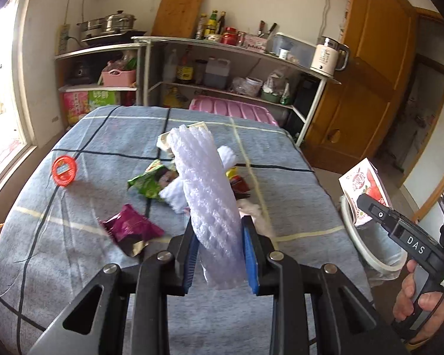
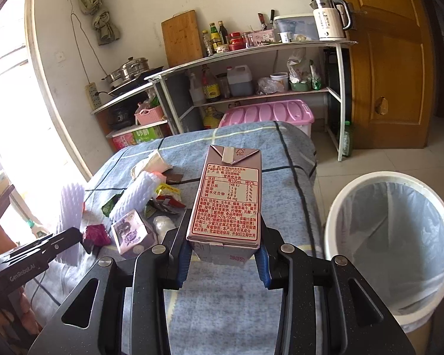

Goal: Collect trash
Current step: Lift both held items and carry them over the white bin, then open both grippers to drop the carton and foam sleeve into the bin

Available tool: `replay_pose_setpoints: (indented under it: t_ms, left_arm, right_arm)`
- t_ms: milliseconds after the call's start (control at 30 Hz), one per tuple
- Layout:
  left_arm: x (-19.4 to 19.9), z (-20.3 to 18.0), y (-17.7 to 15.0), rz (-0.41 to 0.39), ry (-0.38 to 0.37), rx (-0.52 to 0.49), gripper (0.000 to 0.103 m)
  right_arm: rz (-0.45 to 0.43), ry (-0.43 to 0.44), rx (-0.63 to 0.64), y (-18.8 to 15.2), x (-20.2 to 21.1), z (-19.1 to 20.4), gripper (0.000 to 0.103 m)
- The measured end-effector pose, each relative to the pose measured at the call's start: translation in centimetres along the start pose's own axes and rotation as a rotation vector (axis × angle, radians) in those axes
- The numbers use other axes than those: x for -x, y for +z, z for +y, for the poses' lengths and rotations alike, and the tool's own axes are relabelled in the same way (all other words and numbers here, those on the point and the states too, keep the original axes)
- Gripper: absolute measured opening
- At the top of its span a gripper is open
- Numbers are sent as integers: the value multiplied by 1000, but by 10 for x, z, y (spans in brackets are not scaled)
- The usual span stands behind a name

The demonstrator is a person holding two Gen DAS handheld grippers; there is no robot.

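My left gripper (image 1: 219,230) is shut on a white foam net sleeve (image 1: 207,189) and holds it above the blue checked table (image 1: 74,236); the sleeve also shows in the right wrist view (image 2: 71,207). My right gripper (image 2: 223,233) is shut on a pink drink carton (image 2: 229,195), held above the table's right edge; the carton also shows in the left wrist view (image 1: 362,189). A white bin (image 2: 390,236) with a clear liner stands on the floor right of the table. Wrappers lie on the table: green (image 1: 148,182), purple (image 1: 130,229), a second foam sleeve (image 2: 136,195), a purple carton (image 2: 130,232).
An orange lid (image 1: 63,170) lies at the table's left side. A shelf unit (image 2: 251,68) with bottles, pots and a kettle stands behind the table, with a pink lidded box (image 2: 266,115) beneath it. A wooden door (image 2: 390,59) is at the right.
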State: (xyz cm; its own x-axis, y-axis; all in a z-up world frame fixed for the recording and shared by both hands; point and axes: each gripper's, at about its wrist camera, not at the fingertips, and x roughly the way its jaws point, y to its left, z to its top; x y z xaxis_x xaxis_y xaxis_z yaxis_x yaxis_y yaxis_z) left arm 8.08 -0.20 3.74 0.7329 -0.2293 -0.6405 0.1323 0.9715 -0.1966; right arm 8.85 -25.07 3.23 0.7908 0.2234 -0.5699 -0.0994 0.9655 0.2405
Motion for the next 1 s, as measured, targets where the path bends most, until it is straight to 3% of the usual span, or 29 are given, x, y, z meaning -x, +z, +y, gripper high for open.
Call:
replay_pose_setpoints:
  t_ms: [333,500,733,1000]
  left_arm:
    - [-36,-97,19,62,-222,-146,29]
    - [-55,-150,17,98,-319,-231,30]
    - [-83,-211,7,175,-400,-335,30]
    - [-111,-255,-6,250,-425,-421,30]
  right_arm:
    - [-15,-153,-41,0,43,-71,37]
    - [21,-229,-72,-8,49,-110,37]
    - [96,-315,-110,-20,45,-157,37]
    - [175,-381,-141,-29,32,-198,37]
